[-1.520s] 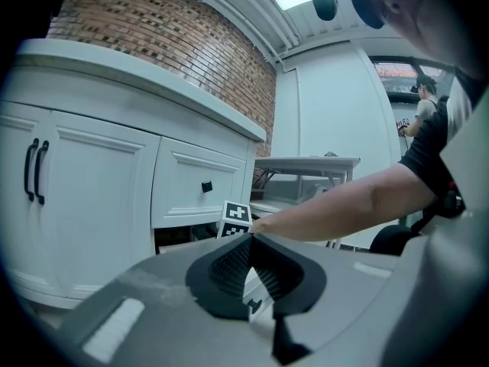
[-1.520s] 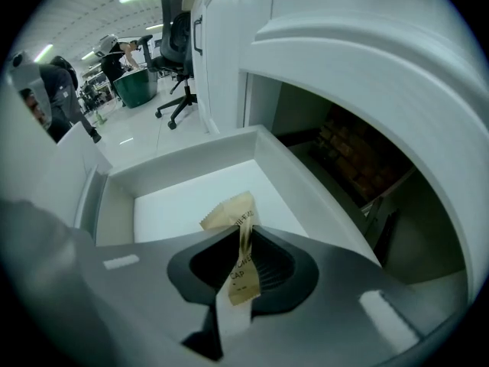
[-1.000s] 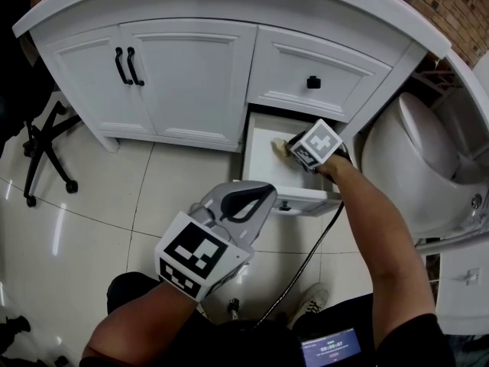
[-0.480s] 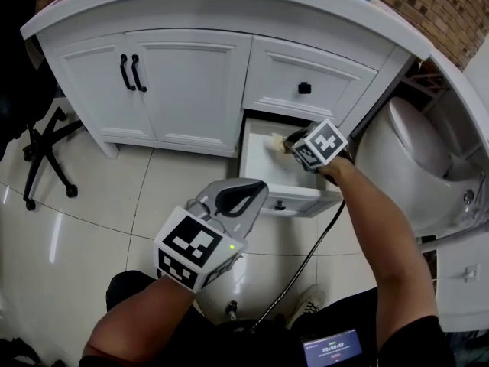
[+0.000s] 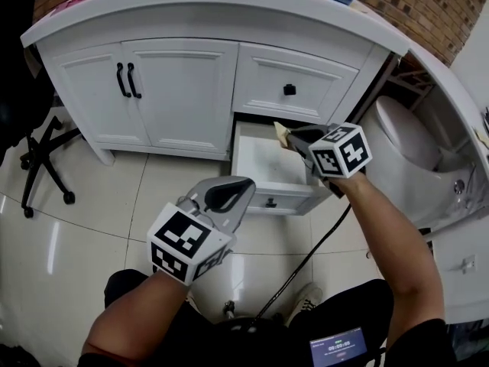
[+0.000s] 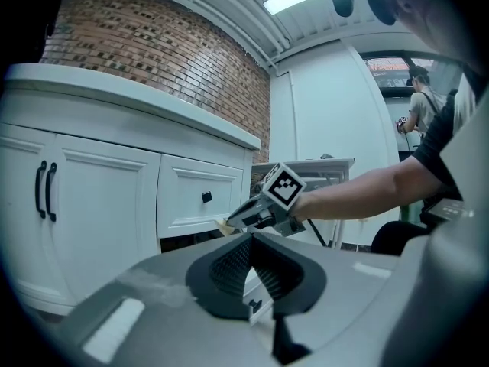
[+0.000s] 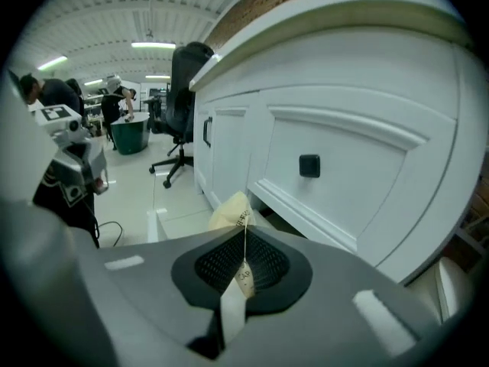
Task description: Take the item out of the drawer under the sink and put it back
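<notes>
The right claw (image 5: 296,138) pinches a thin yellow packet (image 5: 280,133) just above the open drawer (image 5: 256,198), at its 1 o'clock, so it looks taken out. The left claw (image 5: 231,191), squeezed together with nothing in it, hangs at 7 o'clock, out of the way.

Two grey handheld grippers with marker cubes: left gripper (image 5: 243,186), right gripper (image 5: 294,136). One pale yellow flat paper packet (image 7: 231,209). One white vanity cabinet (image 5: 229,17). Two white panelled doors: left door (image 5: 80,94), right door (image 5: 187,94). Two black bar handles: first handle (image 5: 121,80), second handle (image 5: 133,80). Two white drawers: upper drawer (image 5: 263,75), lower drawer (image 5: 263,159). Two small black knobs: upper knob (image 5: 289,89), lower knob (image 5: 270,202). One black wheeled office chair (image 5: 42,151). One white ceramic toilet (image 5: 405,140).
</notes>
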Tool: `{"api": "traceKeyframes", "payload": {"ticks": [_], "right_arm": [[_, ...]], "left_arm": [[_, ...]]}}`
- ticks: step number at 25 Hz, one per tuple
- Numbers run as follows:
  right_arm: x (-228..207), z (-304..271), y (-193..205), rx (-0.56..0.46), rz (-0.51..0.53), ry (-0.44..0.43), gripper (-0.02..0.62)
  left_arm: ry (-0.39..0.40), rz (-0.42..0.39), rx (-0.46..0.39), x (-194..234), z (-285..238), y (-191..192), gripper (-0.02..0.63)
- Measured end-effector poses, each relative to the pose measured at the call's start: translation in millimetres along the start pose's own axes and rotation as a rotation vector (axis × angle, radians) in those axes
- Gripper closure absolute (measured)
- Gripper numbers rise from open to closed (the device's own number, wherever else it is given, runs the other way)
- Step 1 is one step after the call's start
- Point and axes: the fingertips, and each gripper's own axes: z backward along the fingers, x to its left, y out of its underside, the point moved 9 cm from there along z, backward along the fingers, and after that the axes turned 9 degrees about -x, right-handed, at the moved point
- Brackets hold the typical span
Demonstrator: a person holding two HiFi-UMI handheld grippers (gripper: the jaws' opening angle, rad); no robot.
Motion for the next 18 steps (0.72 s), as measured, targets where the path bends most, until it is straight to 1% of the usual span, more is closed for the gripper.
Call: {"api": "traceKeyframes", "payload": {"ticks": [5,9,14,18], "right_arm": [[31.4,59.6,-10.1,-0.16,-0.053,-0.004,0.584],[50.1,96.3,-12.5,-0.265,-0.109,0.006,0.584],[74.1,133.8,-8.5,-0.332,-0.159,0.021,0.584],[91.2,152.7,0.5,-0.365,-0.189,0.02,0.584]], "left_arm": [[-0.021,-0.001,-0.03,4.5,5.9,-7.3,0.601],[-0.039,-0.008,-0.03,7.2,7.0,-6.7,0.601],[-0.046,-0.015,-0.02,6.0,3.2,-3.6,0.601],[-0.034,-0.012,-0.035,0.5,3.3,-7.6,0.601]]}}
